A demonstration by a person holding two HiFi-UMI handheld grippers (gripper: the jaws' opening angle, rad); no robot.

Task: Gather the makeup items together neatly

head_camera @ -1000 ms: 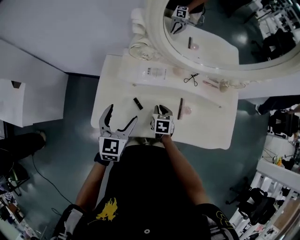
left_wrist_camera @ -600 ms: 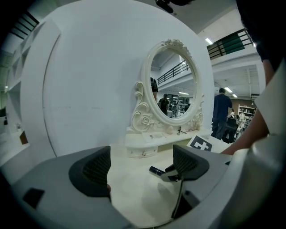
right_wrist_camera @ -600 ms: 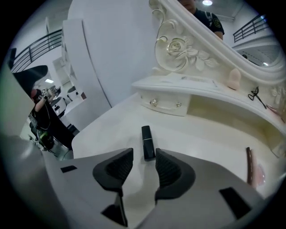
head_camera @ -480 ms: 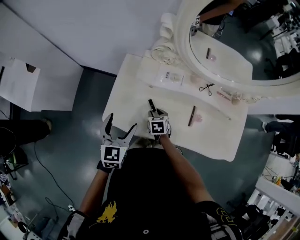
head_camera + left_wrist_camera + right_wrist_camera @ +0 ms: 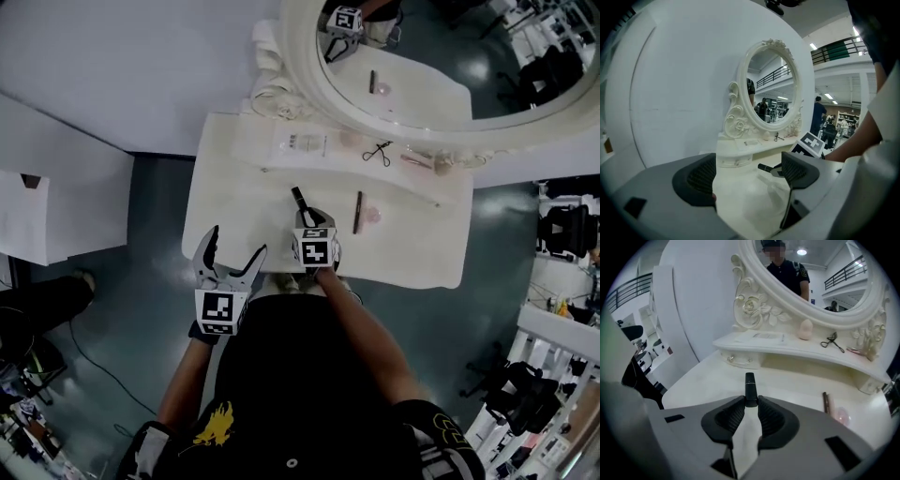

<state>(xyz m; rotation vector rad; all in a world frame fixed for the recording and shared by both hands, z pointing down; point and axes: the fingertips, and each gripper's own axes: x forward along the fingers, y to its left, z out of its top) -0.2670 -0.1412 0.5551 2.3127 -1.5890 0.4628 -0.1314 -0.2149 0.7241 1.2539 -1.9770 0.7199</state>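
On the cream table [image 5: 234, 192], our right gripper [image 5: 750, 402] just closed on the end of the little black tube [image 5: 750, 386]. It seemed light and slippery. Our left gripper [image 5: 233, 248] was open, empty.

a white worktop [image 5: 225, 202] with rounded corners stands against a plain white wall [image 5: 122, 56]. along its back runs a raised shelf [image 5: 281, 157] with small knobbed drawers. on that sits a big oval mirror [image 5: 412, 56] in a white carved frame [image 5: 277, 92] of roses and scrolls. the floor [image 5: 150, 281] is dark, glossy grey-green. a white box-like cabinet [image 5: 52, 206] stands to the left of the worktop, apart from it. dark chairs [image 5: 567, 230] and clutter crowd the far right. past the worktop the room opens into a large bright hall, with strip lights [image 5: 813, 46] on the ceiling and a railed balcony [image 5: 843, 47] high up.
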